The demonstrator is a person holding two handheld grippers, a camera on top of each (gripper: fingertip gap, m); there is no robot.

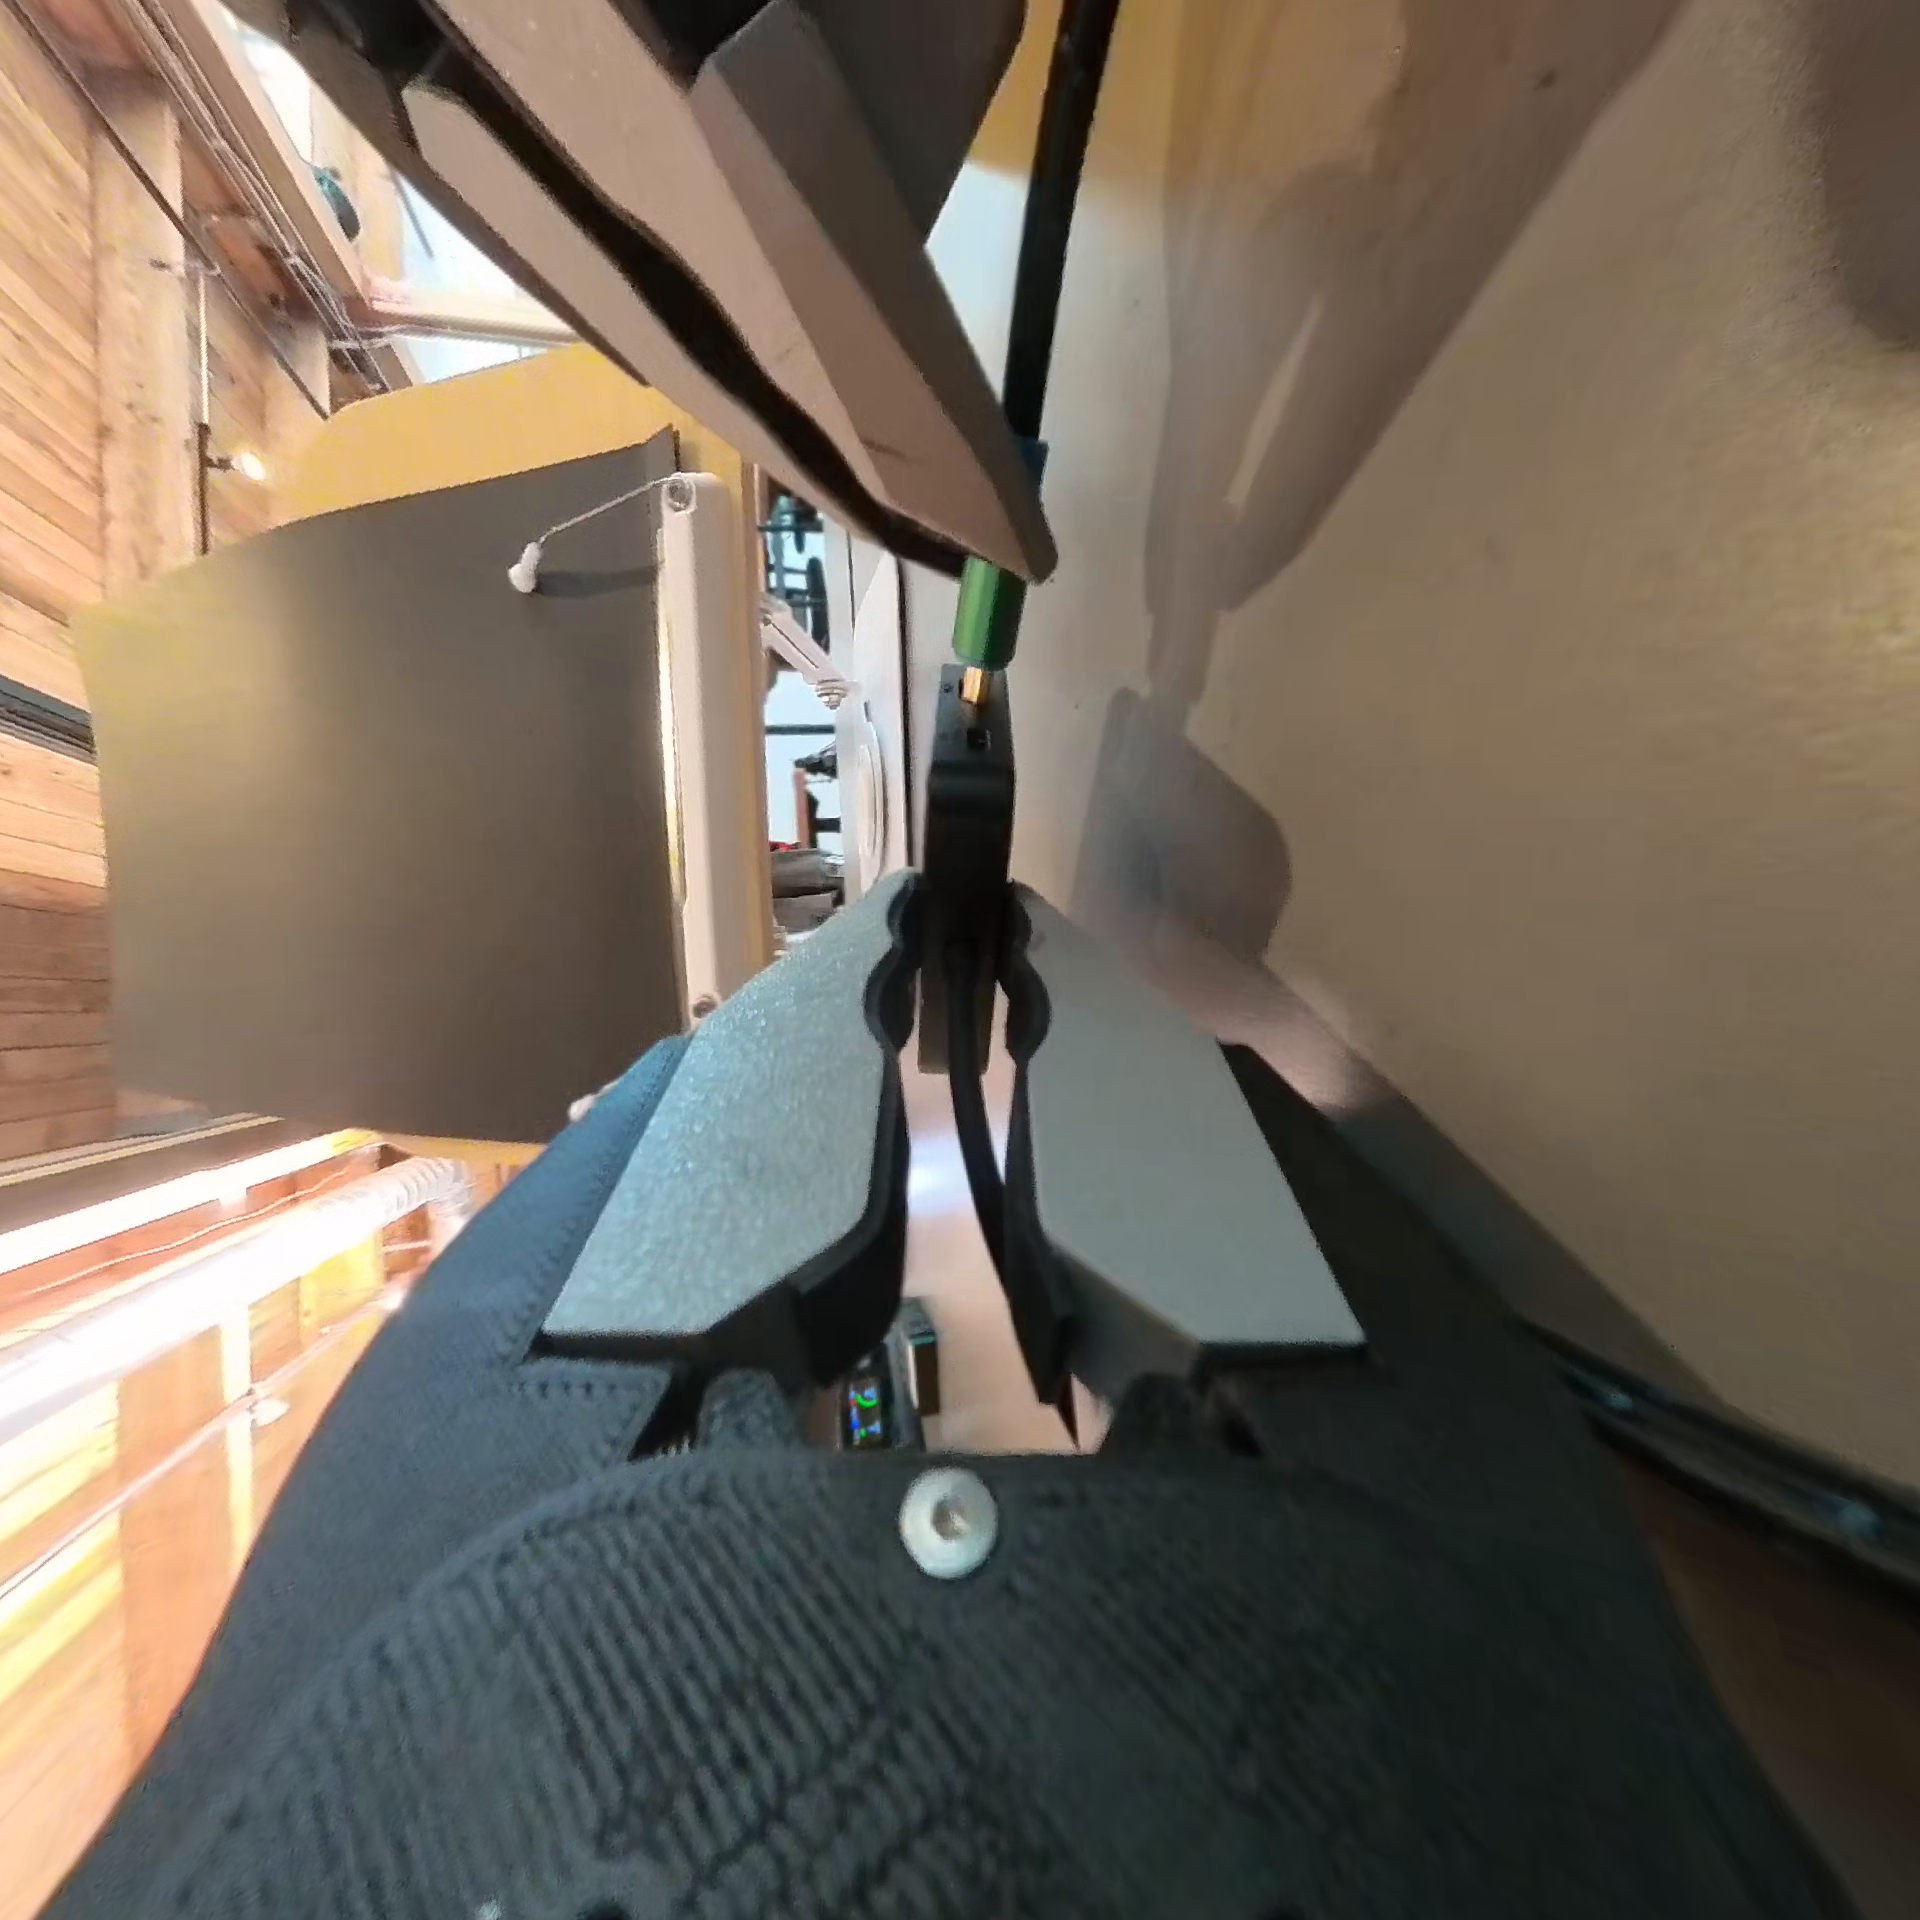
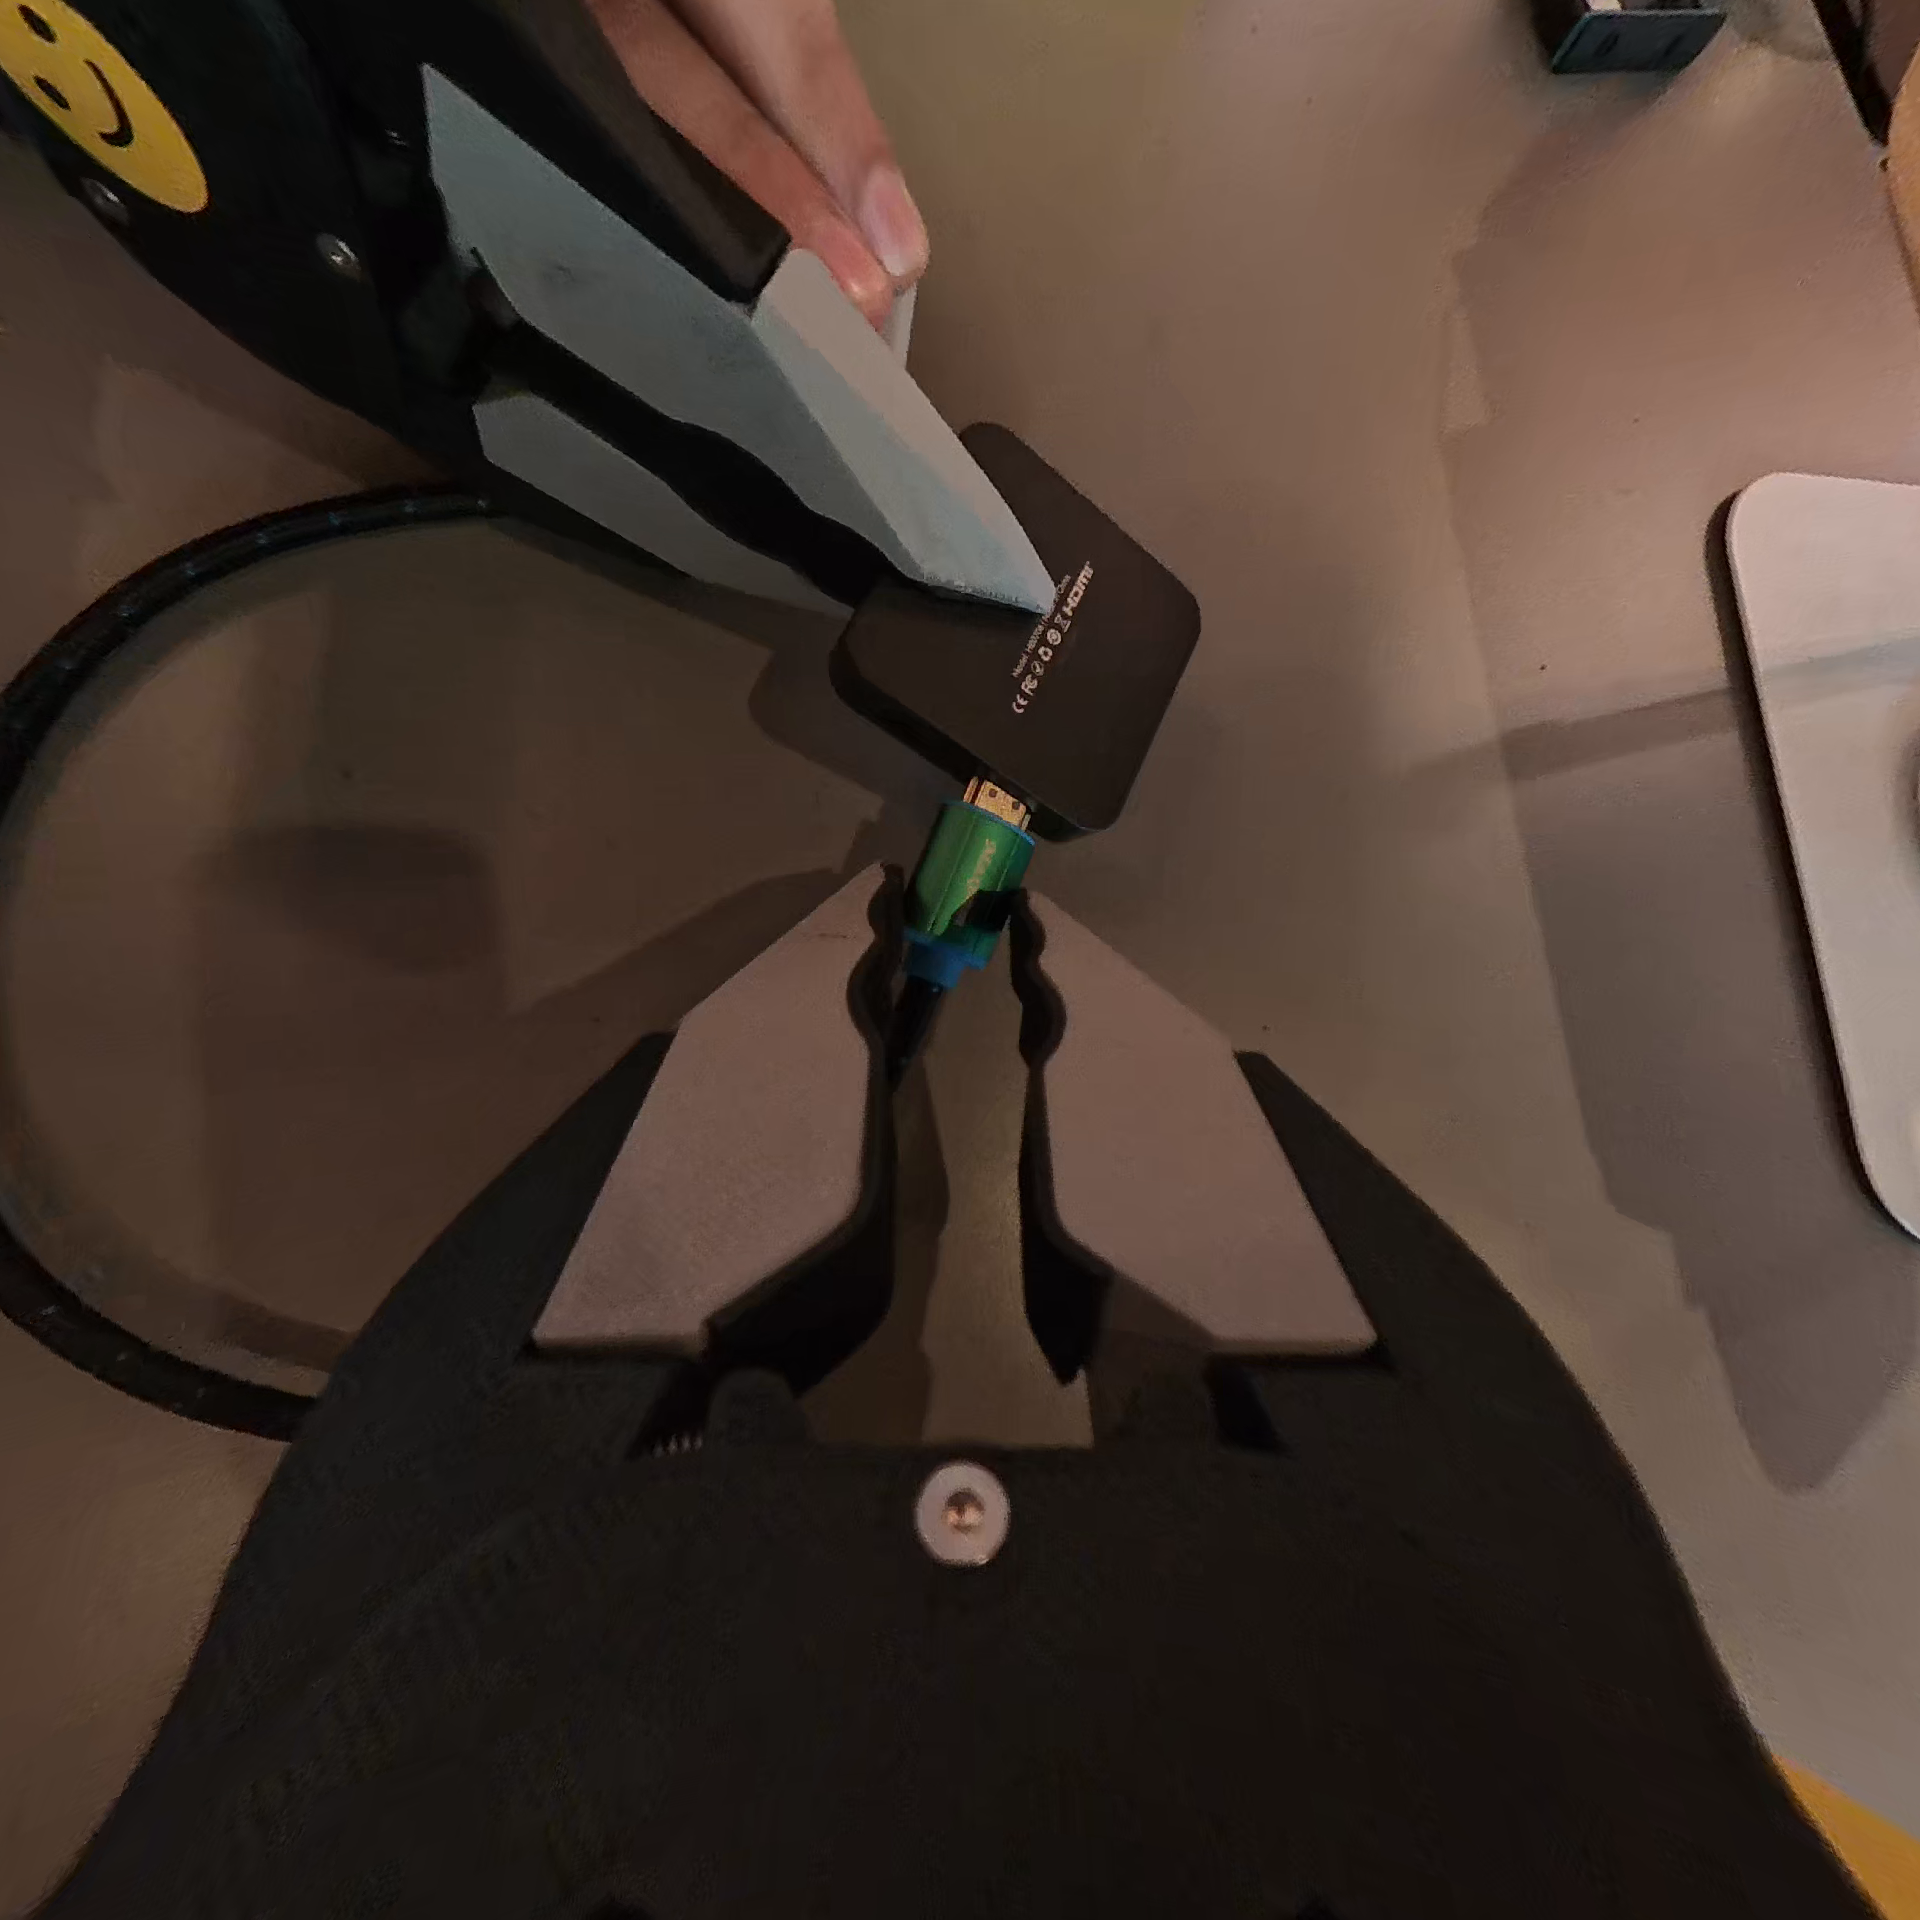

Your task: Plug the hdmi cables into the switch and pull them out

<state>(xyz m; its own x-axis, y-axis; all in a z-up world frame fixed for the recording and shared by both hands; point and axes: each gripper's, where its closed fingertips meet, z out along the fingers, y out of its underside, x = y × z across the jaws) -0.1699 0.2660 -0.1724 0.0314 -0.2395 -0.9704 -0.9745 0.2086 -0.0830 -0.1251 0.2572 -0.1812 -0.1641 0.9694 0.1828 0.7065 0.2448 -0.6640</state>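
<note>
Your right gripper (image 2: 951, 914) clamps green plug (image 2: 971, 868), gold tip partly seated in switch (image 2: 1039, 644). Your left gripper (image 1: 961, 925) pinches switch edge, lifted off desk (image 2: 1351, 364). Port hidden under switch. Black cable (image 2: 62, 665) loops left, cut off by frame. Left view blurred.

Your right gripper (image 2: 951, 914) sits just below the switch (image 2: 1023, 639), its plug (image 2: 971, 857) touching the switch's lower edge; your left gripper (image 2: 925, 582) lies upper-left.
</note>
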